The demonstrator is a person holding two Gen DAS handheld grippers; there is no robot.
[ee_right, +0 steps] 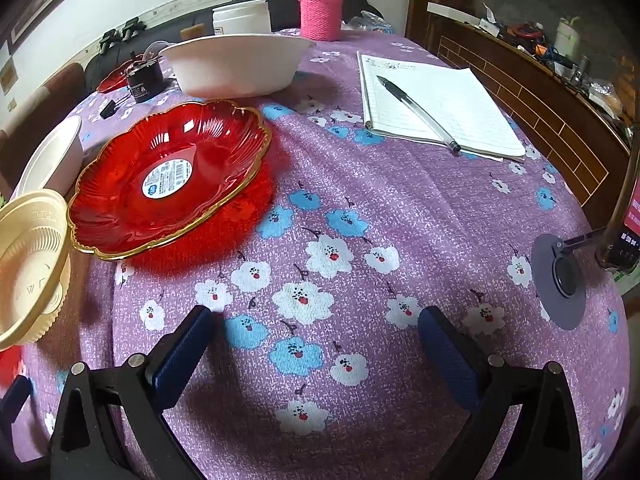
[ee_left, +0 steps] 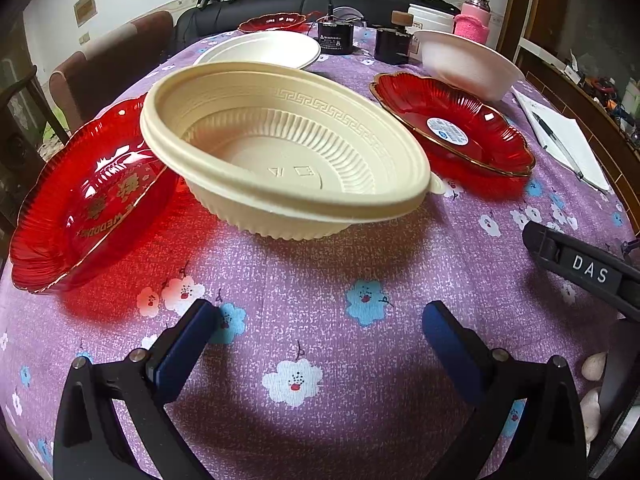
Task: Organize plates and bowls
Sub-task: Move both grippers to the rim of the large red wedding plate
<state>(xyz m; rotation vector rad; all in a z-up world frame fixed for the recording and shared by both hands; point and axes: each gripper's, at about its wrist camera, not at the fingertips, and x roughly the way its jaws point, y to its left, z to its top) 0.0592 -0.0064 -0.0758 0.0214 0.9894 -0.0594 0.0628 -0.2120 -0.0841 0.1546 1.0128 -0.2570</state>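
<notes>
Both tools spread wide, holding nothing: left tool (ee_left: 320,332) and right tool (ee_right: 316,332) low over flowered purple worktop (ee_left: 320,272). Cream ribbed bowl (ee_left: 280,148) tilted just ahead of left tool, rim overlapping red plate (ee_left: 84,204). Second red plate (ee_right: 172,180) ahead-left of right tool. White bowl (ee_right: 236,64) beyond; notebook (ee_right: 440,108) with pen (ee_right: 416,108) well apart.

Cream ribbed bowl (ee_left: 280,152) tilted, leaning on red plate (ee_left: 88,200); second red plate (ee_left: 452,124), white bowl (ee_left: 468,60), white plate (ee_left: 260,50) beyond.
</notes>
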